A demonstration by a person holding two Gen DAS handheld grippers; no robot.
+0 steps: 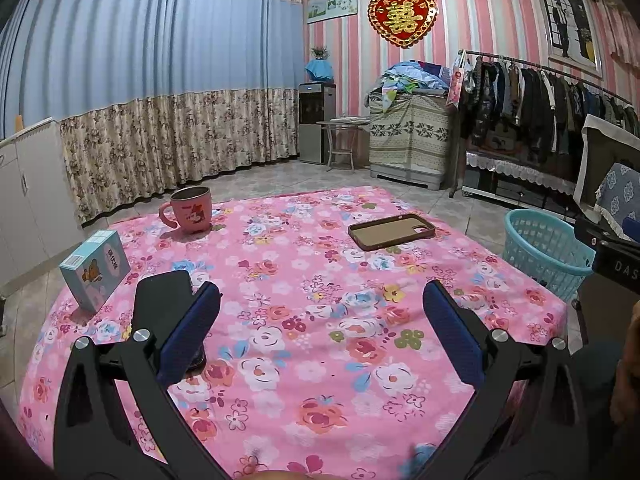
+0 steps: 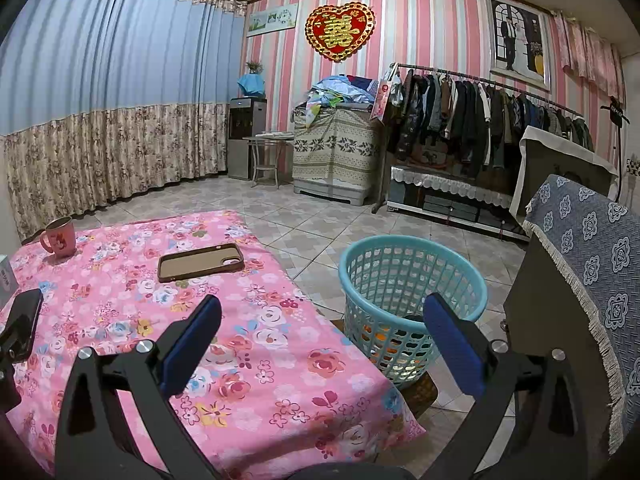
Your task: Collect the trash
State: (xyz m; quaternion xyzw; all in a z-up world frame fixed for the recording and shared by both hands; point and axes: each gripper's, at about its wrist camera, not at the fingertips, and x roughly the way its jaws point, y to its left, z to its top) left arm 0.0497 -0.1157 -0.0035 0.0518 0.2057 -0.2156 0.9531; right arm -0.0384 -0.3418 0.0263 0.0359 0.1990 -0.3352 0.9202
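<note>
Both grippers are spread wide with nothing between their blue pads. My left gripper [image 1: 320, 328] hangs over the near part of the table [image 1: 304, 280], which wears a pink flowered cloth. My right gripper [image 2: 322, 336] sits at the table's right edge, its right finger in front of the turquoise basket [image 2: 412, 280].

Taking the table as my landmark: a dark phone [image 1: 160, 300] on a stand rises just behind my left gripper's left finger, on the table's near-left part. A light blue box [image 1: 96, 268] stands upright at the left edge, a pink mug [image 1: 191, 210] sits at the far-left corner, and a brown phone case [image 1: 391, 231] lies flat toward the far right. The basket stands just off the table's right side, lower than its top, with orange scraps [image 2: 384, 338] showing through its mesh at the bottom.
</note>
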